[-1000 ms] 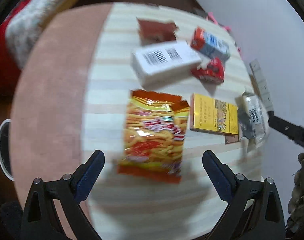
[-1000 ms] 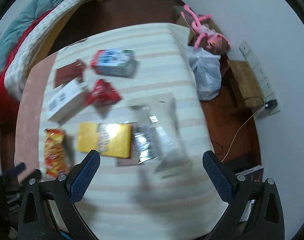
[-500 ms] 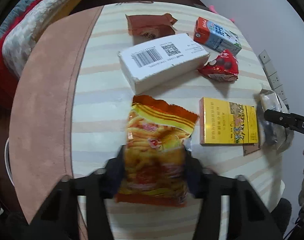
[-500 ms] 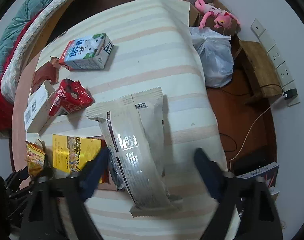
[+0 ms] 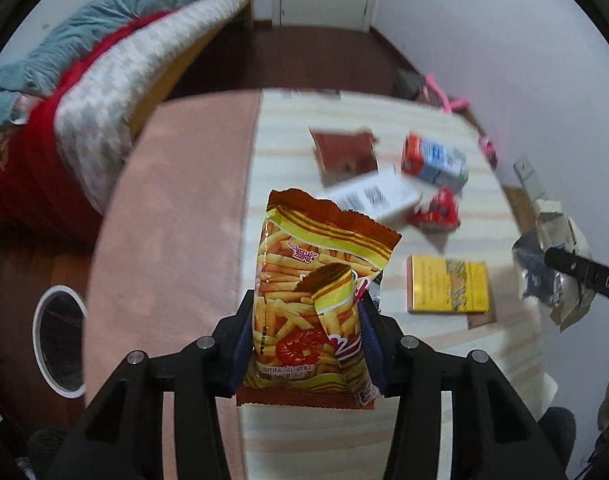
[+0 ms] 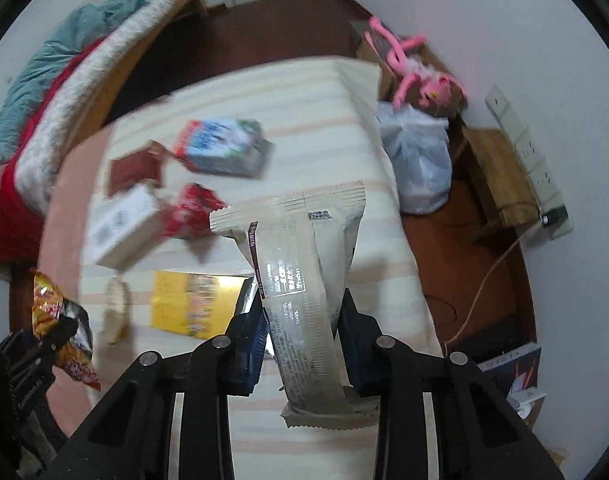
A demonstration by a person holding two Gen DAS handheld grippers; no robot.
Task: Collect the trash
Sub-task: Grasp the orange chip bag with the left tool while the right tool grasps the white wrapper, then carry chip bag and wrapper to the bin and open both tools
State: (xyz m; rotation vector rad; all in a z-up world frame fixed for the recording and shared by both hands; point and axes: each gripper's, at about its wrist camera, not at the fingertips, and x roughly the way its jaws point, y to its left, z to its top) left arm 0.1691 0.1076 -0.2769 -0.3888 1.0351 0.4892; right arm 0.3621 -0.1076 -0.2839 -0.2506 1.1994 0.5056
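Note:
My left gripper (image 5: 306, 344) is shut on an orange and yellow chip bag (image 5: 316, 280) and holds it above the striped table (image 5: 288, 152). My right gripper (image 6: 302, 332) is shut on a beige snack wrapper (image 6: 300, 280), lifted off the table (image 6: 304, 92). On the table lie a yellow box (image 5: 448, 288), a white carton with a barcode (image 5: 376, 196), a red wrapper (image 5: 436, 212), a milk carton (image 5: 434, 162) and a brown wrapper (image 5: 342, 152). The right gripper with its wrapper (image 5: 556, 264) shows at the right edge of the left wrist view. The chip bag (image 6: 60, 328) shows at the left of the right wrist view.
A white-rimmed bin (image 5: 58, 344) stands on the floor left of the table. A bed with red and teal blankets (image 5: 64, 100) is at the far left. A white plastic bag (image 6: 418, 164), a pink plush toy (image 6: 416, 68) and a wooden stool (image 6: 500, 176) stand right of the table.
Both grippers closed on their items and lifted them: the left took the chip bag off the table, the right took the beige wrapper. Both views now look further across the room.

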